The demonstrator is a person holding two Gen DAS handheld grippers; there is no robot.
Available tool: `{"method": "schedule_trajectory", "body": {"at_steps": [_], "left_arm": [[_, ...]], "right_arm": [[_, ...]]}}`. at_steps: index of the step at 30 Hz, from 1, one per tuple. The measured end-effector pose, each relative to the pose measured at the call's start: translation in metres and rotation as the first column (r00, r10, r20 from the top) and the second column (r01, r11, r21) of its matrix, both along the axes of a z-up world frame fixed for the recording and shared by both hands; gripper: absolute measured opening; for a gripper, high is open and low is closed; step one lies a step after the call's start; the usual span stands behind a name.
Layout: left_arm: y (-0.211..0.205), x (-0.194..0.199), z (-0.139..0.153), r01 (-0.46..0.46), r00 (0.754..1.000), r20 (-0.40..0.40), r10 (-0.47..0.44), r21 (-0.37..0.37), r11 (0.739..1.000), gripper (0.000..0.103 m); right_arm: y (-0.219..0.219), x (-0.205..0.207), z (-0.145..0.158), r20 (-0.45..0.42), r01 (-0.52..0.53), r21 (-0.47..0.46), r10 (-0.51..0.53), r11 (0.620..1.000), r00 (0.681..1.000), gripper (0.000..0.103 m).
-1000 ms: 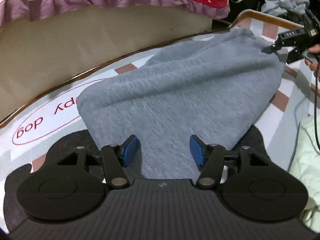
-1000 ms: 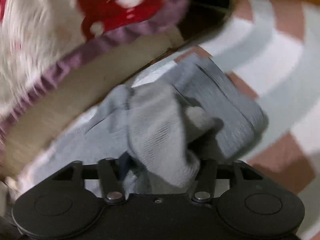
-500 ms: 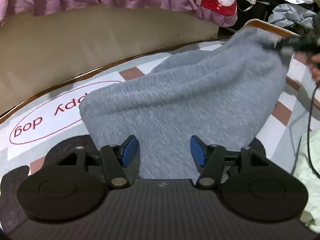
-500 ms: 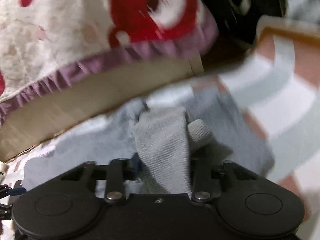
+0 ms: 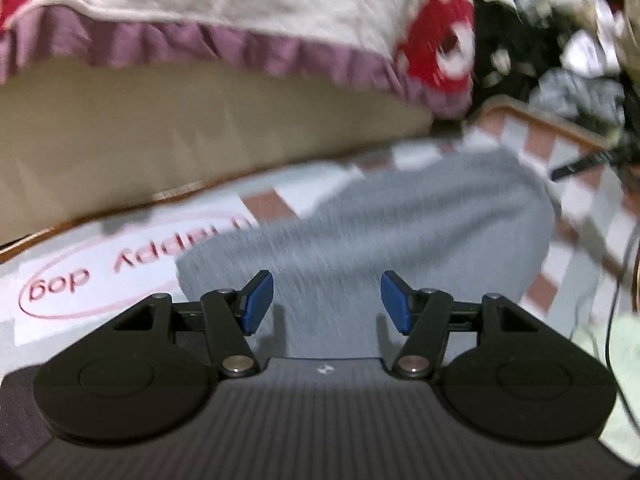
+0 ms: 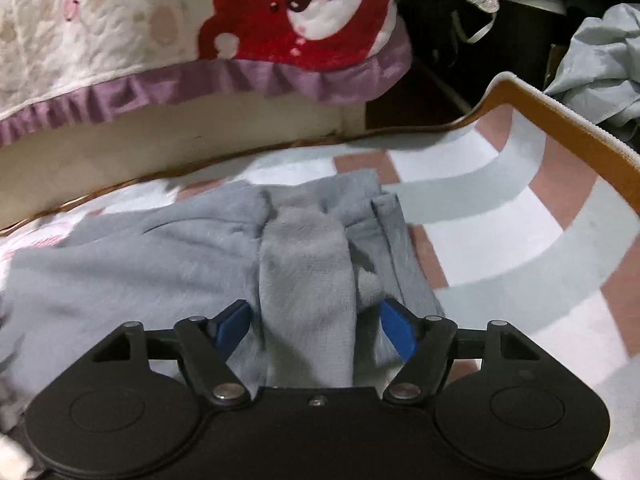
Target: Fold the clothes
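Two grippers over grey garment point(image 5: 400, 240) on patterned mat point(image 5: 132, 292). Left gripper point(image 5: 327, 300) fingers spread, nothing pinched, cloth below. Right gripper point(image 6: 314, 322) jaws opening, bunched fold of garment between pads, not pressed.

Patterned rug point(image 6: 520, 216) beside quilted bed point(image 6: 100, 32)

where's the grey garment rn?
Both wrist views: the grey garment lies on the patterned mat, just below the quilted bed edge.
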State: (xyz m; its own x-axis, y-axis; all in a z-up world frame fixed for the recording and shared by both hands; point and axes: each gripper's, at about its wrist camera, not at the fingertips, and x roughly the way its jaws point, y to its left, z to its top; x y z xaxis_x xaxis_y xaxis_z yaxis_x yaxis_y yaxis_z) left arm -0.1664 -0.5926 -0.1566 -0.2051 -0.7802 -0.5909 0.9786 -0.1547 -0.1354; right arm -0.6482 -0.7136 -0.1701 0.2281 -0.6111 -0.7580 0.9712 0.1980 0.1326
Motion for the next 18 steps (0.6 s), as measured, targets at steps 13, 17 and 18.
{"method": "schedule_trajectory", "body": {"at_steps": [13, 17, 18], "left_arm": [[-0.074, -0.021, -0.030, 0.068, 0.986, 0.143, -0.084, 0.110, 0.992, 0.052], [-0.073, -0.037, -0.029, 0.089, 0.970, 0.216, -0.111, 0.111, 0.990, 0.000], [-0.072, -0.039, -0.026, 0.085, 0.968, 0.226, -0.105, 0.096, 0.992, 0.000]], "right_arm": [[-0.036, 0.010, -0.043, 0.202, 0.006, -0.085, 0.011, 0.996, 0.979, 0.078], [-0.037, 0.027, -0.050, 0.133, -0.069, -0.110, 0.083, 0.992, 0.988, 0.034], [-0.034, 0.029, -0.043, 0.114, -0.074, -0.142, 0.090, 0.987, 0.989, 0.028]]}}
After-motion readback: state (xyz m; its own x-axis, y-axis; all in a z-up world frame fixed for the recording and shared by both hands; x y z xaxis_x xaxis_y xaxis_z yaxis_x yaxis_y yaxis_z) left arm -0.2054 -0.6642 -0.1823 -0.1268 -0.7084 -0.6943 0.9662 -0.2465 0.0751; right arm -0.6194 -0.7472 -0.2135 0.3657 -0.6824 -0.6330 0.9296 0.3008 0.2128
